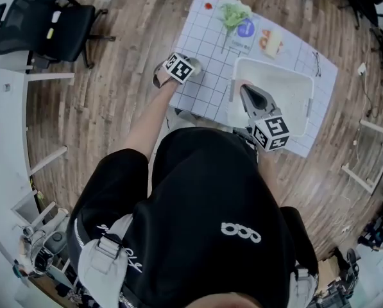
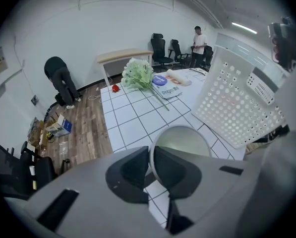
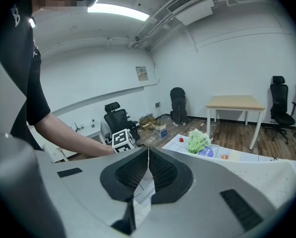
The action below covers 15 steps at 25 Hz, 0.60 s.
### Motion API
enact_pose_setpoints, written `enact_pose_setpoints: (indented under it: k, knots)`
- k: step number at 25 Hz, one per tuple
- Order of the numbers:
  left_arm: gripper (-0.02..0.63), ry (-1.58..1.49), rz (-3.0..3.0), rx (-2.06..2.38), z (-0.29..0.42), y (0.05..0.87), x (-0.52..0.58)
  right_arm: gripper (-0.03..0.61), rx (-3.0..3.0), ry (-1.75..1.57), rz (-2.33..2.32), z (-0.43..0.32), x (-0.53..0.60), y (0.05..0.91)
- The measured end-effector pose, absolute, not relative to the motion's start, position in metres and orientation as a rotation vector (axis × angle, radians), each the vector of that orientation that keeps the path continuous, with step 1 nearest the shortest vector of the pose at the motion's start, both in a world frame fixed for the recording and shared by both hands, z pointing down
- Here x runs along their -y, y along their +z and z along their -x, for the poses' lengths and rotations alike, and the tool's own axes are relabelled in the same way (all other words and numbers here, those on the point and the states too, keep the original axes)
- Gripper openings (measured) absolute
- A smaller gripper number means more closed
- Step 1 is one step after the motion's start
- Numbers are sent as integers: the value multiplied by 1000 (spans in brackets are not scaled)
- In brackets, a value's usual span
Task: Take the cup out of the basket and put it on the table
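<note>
Cup point(image 2: 182, 140) pinched by its rim between left gripper point(image 2: 150, 158) jaws; lower upright onto gridded worktop point(image 2: 133, 118) at nine o'clock of basket point(image 2: 237, 103), then release; right gripper point(image 3: 148, 153) jaws shut, empty

legible text: none | wall notice point(image 3: 142, 73): too small | shirt logo point(image 1: 240, 232): unreadable

In the left gripper view, the base of the cup point(image 2: 180, 142) is concealed by the body of the left gripper point(image 2: 150, 155), and the basket point(image 2: 237, 108) is cut off at the right edge. In the head view, that gripper's jaws are covered by its marker cube, and the near edge of the tabletop point(image 1: 207, 50) is hidden by the person's torso. The print on the blue disc point(image 1: 246, 27) is too small to be read.
</note>
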<state>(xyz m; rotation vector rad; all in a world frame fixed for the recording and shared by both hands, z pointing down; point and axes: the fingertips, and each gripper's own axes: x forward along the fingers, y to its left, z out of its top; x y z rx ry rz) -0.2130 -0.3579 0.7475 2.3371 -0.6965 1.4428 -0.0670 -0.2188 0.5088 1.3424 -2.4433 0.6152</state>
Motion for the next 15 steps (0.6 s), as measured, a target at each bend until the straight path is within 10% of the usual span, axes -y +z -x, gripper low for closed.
enact_pose_setpoints:
  k: [15]
  knots:
    - [58,1387,-2367,798,215,744,367,25,2456,629,-1312,69,212,509]
